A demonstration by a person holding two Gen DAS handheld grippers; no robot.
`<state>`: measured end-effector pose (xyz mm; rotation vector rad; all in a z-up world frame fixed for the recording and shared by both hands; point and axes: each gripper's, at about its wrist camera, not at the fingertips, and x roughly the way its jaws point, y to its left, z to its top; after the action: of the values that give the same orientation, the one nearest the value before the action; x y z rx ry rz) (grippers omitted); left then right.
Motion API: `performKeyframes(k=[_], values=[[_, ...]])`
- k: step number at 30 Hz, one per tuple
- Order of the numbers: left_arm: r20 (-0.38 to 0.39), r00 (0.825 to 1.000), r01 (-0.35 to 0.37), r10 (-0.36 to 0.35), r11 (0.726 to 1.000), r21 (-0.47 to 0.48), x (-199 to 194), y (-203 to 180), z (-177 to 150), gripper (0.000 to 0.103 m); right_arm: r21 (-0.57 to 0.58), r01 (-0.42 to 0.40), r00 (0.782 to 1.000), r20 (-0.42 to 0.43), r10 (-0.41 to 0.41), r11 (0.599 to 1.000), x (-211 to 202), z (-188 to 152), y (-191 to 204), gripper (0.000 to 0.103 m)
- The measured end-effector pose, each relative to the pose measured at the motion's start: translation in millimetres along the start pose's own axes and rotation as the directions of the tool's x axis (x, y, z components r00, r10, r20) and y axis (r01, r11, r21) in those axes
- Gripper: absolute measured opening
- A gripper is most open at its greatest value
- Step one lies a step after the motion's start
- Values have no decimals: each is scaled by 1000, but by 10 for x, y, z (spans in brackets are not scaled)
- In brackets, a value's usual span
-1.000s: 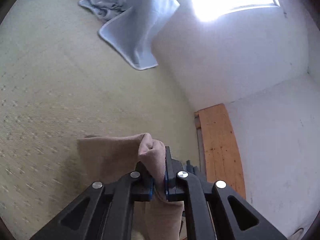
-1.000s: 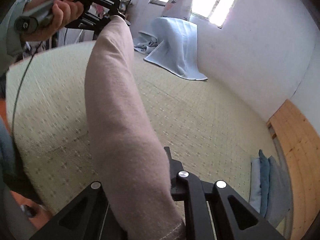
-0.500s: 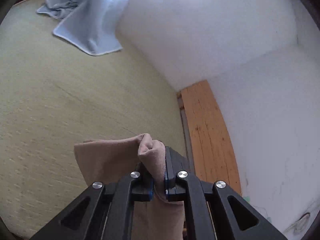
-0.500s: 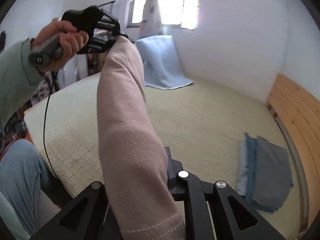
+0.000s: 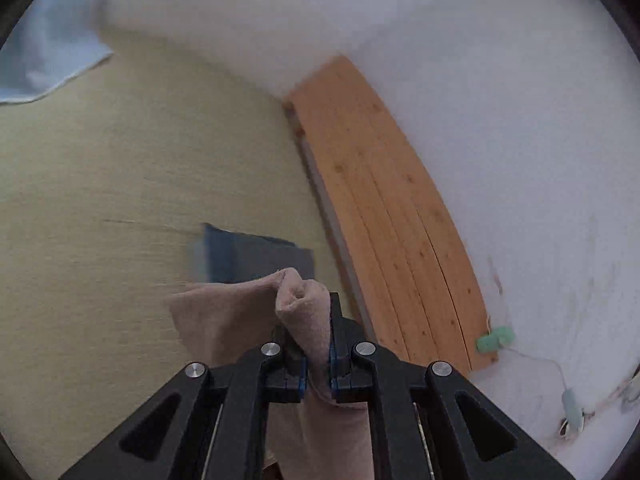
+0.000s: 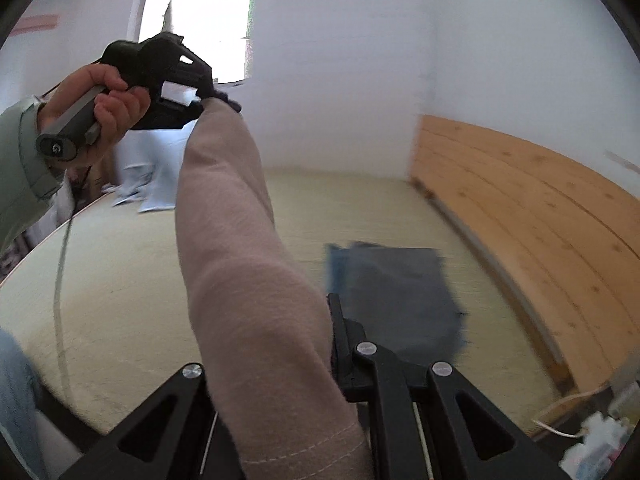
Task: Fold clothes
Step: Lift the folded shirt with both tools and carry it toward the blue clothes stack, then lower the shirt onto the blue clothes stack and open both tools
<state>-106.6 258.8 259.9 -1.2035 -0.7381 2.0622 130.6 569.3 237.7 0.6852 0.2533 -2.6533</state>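
Item: beige garment, folded into a long band, held off the mat. I have it pinched at both ends: left gripper clamped on one bunched end, right gripper clamped on the other. Long axis: runs straight from my right jaws up to the left. Folded blue-grey stack lies on the mat ahead and below, nearer my right hand; likely drop point.

Daylight fills both views. A window at eleven o'clock in the right wrist view is blown out to white glare. Motion blur smears the mat and wall. Fisheye bending curves the edges, with dark vignetted corners.
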Motion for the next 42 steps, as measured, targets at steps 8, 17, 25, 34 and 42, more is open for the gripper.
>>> performKeyframes(k=[8,17,25,34,42], values=[[-149,989,7,19,985,170,1426,-834,166,6,178,212,976,7,-217,961,-14,94,-1236,8],[-189,981,22,42,944,328,2646,-1498,474,5,253,399,911,1,-412,881,368,165,-1916,8],[-127,986,-48,109,912,408,3119,-984,666,5,148,505,855,48,-516,851,1191,-84,-1455,8],[-134,950,-225,282,916,331,3255,469,754,5,-244,447,889,14,-458,860,2380,-720,-234,8],[-146,956,-206,254,937,283,3147,1026,692,5,-279,400,903,-45,-428,873,2539,-864,-141,8]])
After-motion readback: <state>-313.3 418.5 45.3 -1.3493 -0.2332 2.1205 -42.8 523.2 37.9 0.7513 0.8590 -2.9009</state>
